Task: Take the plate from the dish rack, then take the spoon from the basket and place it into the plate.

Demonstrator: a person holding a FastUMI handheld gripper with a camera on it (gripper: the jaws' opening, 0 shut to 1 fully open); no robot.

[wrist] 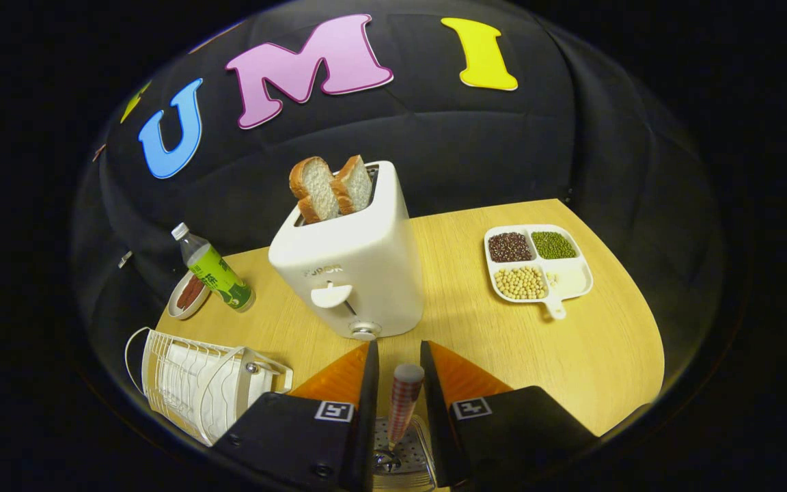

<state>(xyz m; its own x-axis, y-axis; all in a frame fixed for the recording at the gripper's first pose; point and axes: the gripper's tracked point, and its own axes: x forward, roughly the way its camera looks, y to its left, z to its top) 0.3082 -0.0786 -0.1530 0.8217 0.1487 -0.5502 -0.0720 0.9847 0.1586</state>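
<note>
A white wire dish rack (154,355) stands left of my fingers, with a white plate (192,393) upright in its slots. My gripper (399,348) is open, and its black fingers reach down on either side of a spoon (404,400). The spoon has a red-and-white checked handle and stands upright in a perforated metal basket (417,454) directly beneath the gripper. The handle sits close to the right finger, with a gap to the left finger. The basket hides the spoon's bowl.
A white toaster (356,266) with two bread slices (330,186) stands just beyond the fingertips on the wooden table (571,355). A green-labelled bottle (216,271) leans by a small dish (185,297) at the far left. A divided tray of beans (537,263) lies at the far right.
</note>
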